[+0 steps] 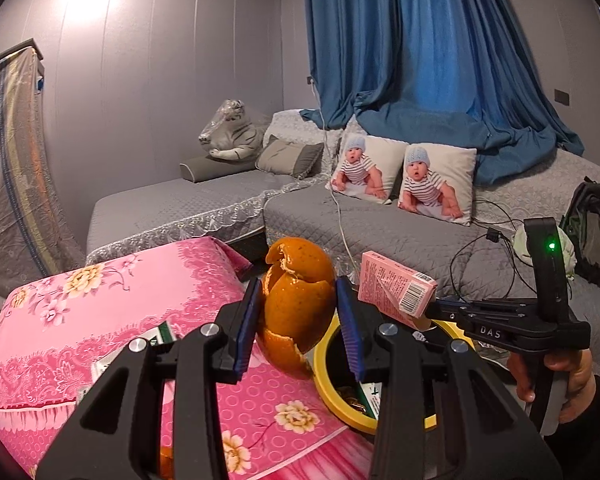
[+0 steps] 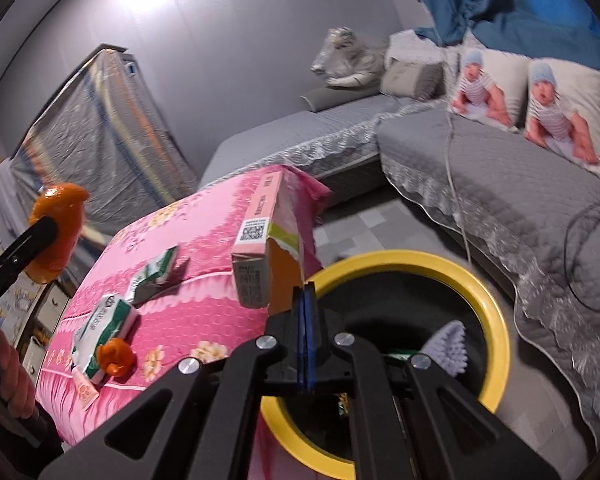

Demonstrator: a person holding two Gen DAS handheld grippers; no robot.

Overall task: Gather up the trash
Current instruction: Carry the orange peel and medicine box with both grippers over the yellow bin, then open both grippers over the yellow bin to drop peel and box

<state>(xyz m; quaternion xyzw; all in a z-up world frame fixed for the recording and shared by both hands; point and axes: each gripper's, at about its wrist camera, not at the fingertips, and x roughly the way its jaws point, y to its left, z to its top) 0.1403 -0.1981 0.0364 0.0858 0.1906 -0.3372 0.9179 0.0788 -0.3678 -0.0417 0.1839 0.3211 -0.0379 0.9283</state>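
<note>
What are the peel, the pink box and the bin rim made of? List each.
Orange peel: natural fruit rind, glossy, pitted, with torn curled edges.
Pink box: apparently thin printed cardboard, matte, with a ragged torn flap.
Bin rim: probably smooth moulded yellow plastic, slightly shiny.

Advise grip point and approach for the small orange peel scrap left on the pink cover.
Take the small orange peel scrap across its curled raised body, coming from above. It lies low on the pink cover, touching a green-white pack, so close along the free side, away from the pack.
</note>
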